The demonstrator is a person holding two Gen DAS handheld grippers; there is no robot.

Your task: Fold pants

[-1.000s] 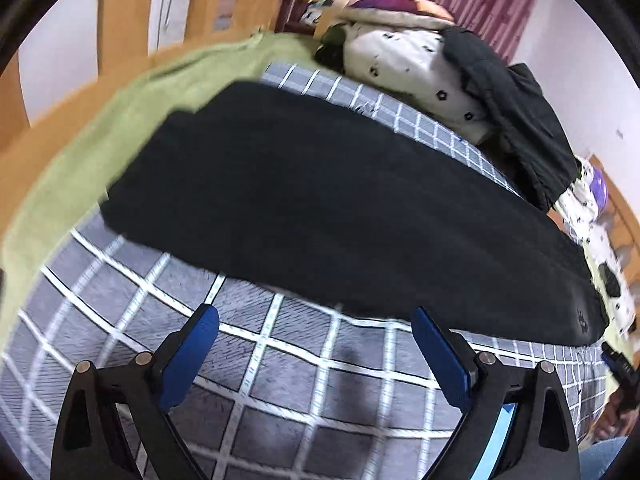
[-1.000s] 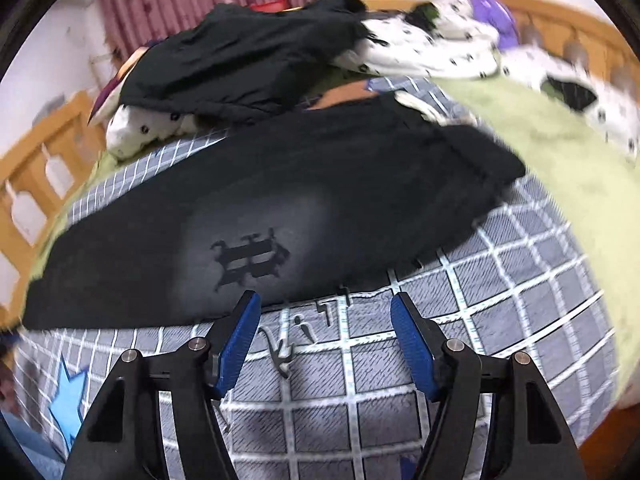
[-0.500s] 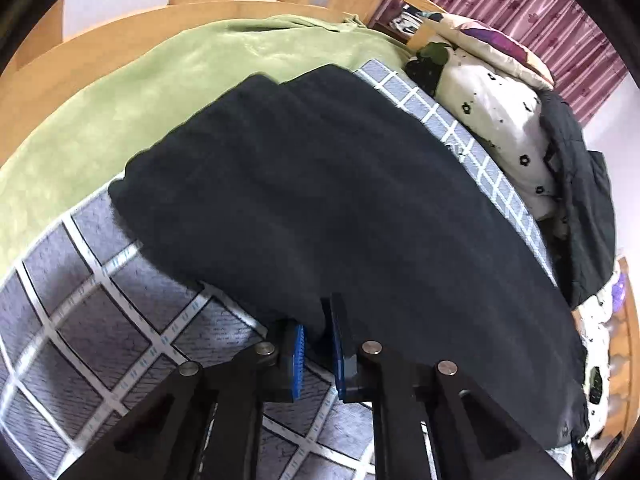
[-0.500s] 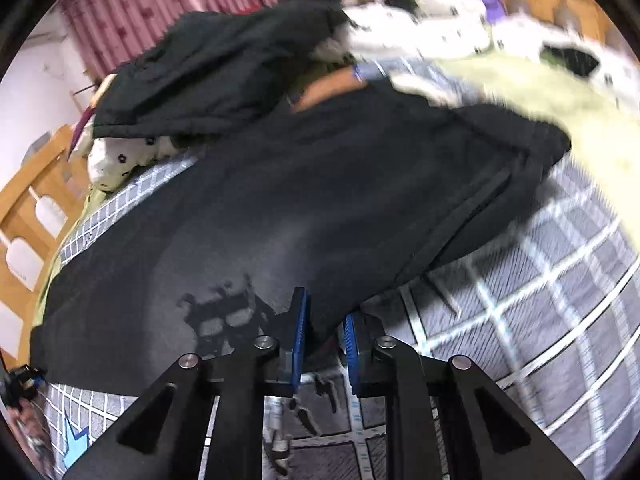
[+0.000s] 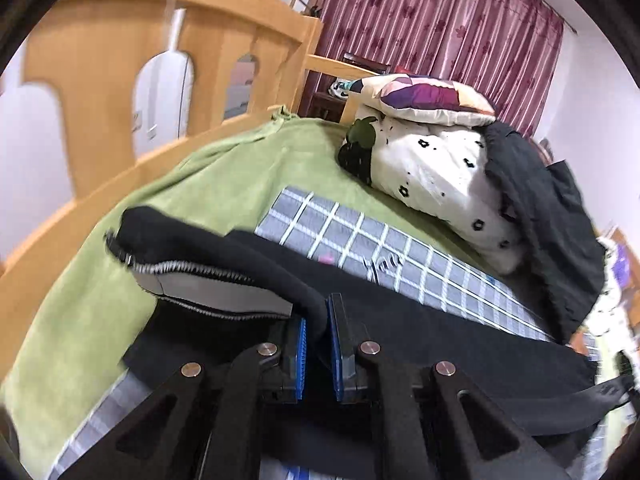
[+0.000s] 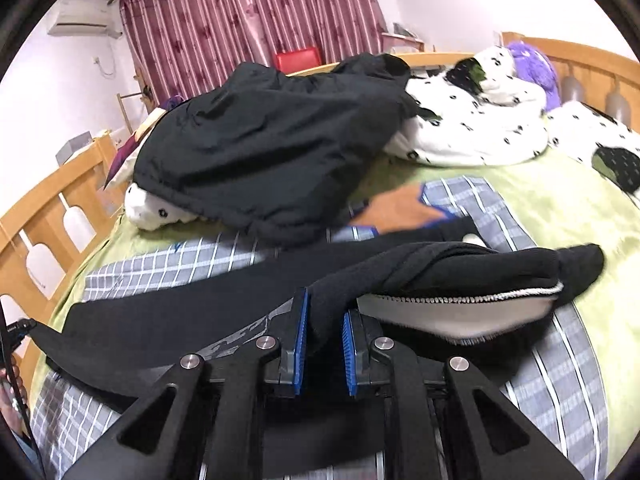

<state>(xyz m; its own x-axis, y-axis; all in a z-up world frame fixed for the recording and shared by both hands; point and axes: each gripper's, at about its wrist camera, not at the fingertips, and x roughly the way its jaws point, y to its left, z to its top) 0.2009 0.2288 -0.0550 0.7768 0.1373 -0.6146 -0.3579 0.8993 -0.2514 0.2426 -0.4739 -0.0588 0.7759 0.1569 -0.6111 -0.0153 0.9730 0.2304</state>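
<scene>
Between both tongs [image 5: 318, 344] [image 6: 323, 334], black pants [image 6: 160, 324], print unreadable

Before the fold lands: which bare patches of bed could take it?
Checked sheet between the lifted pants and spotted quilt; green blanket along the wooden rail. Crowded where the black jacket lies.

We note a checked sheet [image 5: 360, 236] over a green blanket [image 5: 208, 184], a black jacket [image 6: 272, 152], a spotted quilt [image 5: 436, 168], a pillow [image 5: 424, 98] and maroon curtains [image 6: 248, 16].
</scene>
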